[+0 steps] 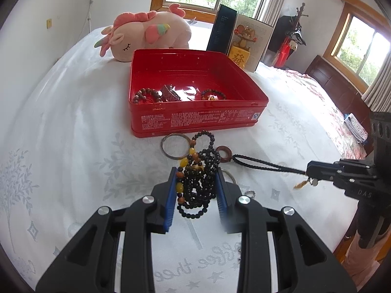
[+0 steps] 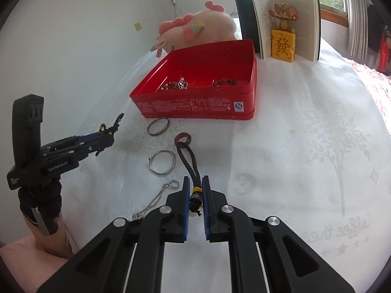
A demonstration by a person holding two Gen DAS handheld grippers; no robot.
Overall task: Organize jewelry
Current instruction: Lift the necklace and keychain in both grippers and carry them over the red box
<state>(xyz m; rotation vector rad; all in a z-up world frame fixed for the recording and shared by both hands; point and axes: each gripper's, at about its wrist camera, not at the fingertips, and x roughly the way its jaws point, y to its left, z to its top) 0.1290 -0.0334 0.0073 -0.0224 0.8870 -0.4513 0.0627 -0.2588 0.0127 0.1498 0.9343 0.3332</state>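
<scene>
My left gripper (image 1: 196,175) is shut on a black bead necklace (image 1: 204,183) with amber beads, held above the white bedcover just in front of the open red tin (image 1: 195,119). The tin holds two bead bracelets (image 1: 146,94) and a small ornament. My right gripper (image 2: 195,183) is shut on the knotted end of a black braided cord (image 2: 188,161) whose red-brown ring pendant (image 2: 183,138) lies on the cover. The left gripper also shows in the right wrist view (image 2: 107,136), and the right gripper in the left wrist view (image 1: 309,171).
On the cover lie a brown bangle (image 2: 158,126), a silver hoop (image 2: 162,162) and a ball chain (image 2: 156,201). Behind the tin are a pink plush toy (image 1: 146,36), an open book (image 2: 288,22) and a mouse figurine (image 2: 283,39). A dark wooden bed frame (image 1: 342,90) stands at right.
</scene>
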